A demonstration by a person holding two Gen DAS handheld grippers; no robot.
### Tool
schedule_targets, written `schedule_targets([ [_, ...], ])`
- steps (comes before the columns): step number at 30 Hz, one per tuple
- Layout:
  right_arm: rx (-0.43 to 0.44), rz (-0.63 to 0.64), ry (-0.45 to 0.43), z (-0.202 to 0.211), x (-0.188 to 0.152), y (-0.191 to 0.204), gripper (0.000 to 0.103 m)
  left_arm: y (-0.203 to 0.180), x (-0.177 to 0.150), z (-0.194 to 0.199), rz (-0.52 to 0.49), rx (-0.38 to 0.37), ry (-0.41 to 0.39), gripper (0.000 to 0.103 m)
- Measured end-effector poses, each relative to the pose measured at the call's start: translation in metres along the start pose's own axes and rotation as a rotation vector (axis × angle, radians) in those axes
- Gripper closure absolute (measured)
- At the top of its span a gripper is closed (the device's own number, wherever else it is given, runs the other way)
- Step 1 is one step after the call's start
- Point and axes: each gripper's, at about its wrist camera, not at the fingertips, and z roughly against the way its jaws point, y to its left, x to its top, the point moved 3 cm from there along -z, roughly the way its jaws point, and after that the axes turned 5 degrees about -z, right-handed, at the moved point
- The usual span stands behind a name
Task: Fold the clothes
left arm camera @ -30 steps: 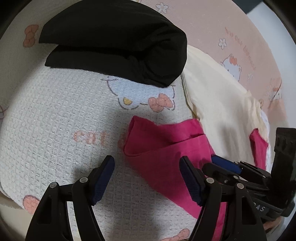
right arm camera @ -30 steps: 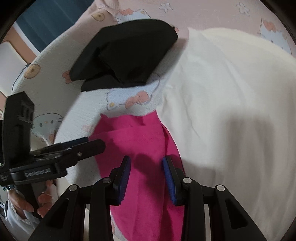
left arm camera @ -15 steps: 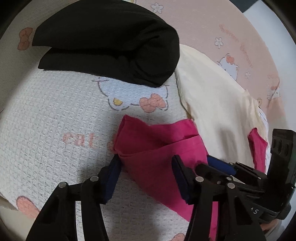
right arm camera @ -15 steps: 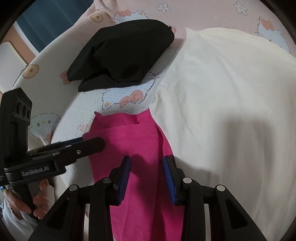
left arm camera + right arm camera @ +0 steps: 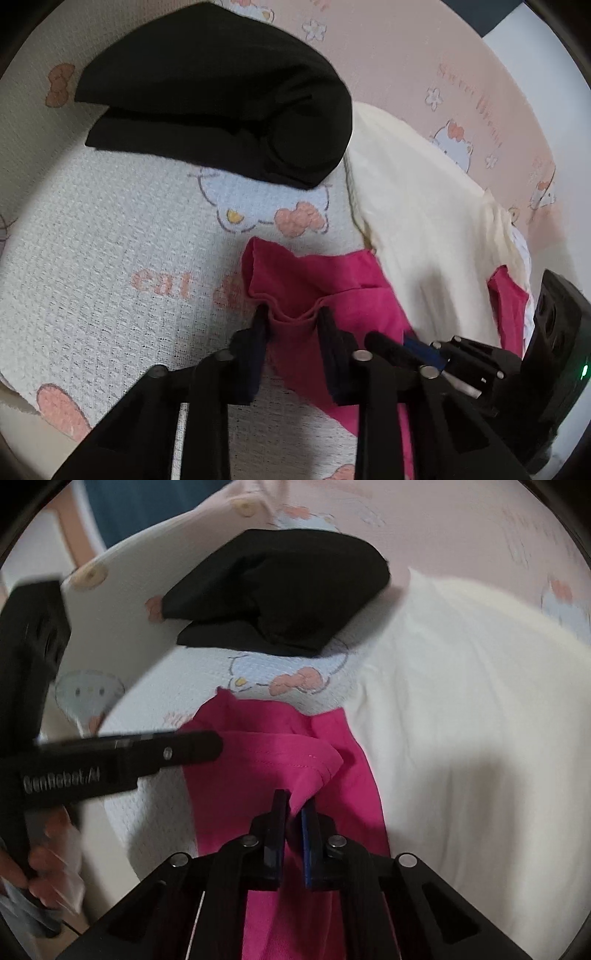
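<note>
Right now both hand-held grippers are pinching the pink garment [image 5: 306,291], which is lying low-centre in both views on a white waffle blanket [image 5: 110,229] w/ cartoon cat prints, over a pink bed sheet [image 5: 424,55].

Handling: the pink garment looks like thin knit, light and very floppy. It is bunching and rippling wherever it is pinched, so it won't be holding any shape by itself. Probably not slippery or fragile, but layers can slide apart if only the top one is caught. Best hold, imo, is the stitched hem/corner, since the doubled edge gives more to bite on.

Left hand-held gripper [image 5: 291,317], left wrist view: jaws are closing in w/ a small gap and a wavy fold of pink edge squeezed between them. It is sitting lower centre of frame, fingers pointing up-frame toward the black garment [image 5: 221,92], which is lying folded/rolled at the upper left.

Right hand-held gripper [image 5: 293,812], right wrist view: jaws are almost together, clamping the hemmed corner of the pink garment and lifting it slightly so the cloth is tenting over the layer below. Fingers are pointing up-frame, lower centre.

In the right wrist view the left tool is reaching in from the left edge, w/ a person's fingers [image 5: 37,864] wrapping its handle at lower left. A cream garment [image 5: 480,720] is spreading over the right side, overlapping the pink garment's edge.

The two grips are sitting near each other on the same end of the cloth.
</note>
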Motion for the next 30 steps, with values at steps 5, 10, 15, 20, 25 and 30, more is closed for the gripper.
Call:
schedule_targets([
  [5, -0.021, 0.020, -0.058, 0.025, 0.005, 0.000, 0.100, -0.010, 0.003, 0.015, 0.001, -0.037, -0.039, 0.093],
  [10, -0.052, 0.002, -0.112, 0.055, 0.008, -0.010, 0.100, -0.031, 0.011, 0.028, -0.020, -0.074, -0.066, 0.093],
  [15, -0.116, -0.014, -0.143, 0.078, 0.006, -0.027, 0.100, -0.060, 0.019, 0.032, -0.061, -0.097, -0.070, 0.092],
  [20, -0.168, -0.067, -0.159, 0.098, 0.001, -0.053, 0.100, -0.075, 0.031, 0.026, 0.002, -0.137, 0.031, 0.080],
  [25, -0.176, -0.206, -0.129, 0.103, -0.005, -0.093, 0.100, -0.075, 0.042, 0.035, 0.076, -0.208, 0.001, 0.038],
  [30, -0.184, -0.344, -0.098, 0.109, -0.012, -0.132, 0.099, -0.074, 0.046, 0.033, 0.048, -0.154, 0.009, 0.035],
])
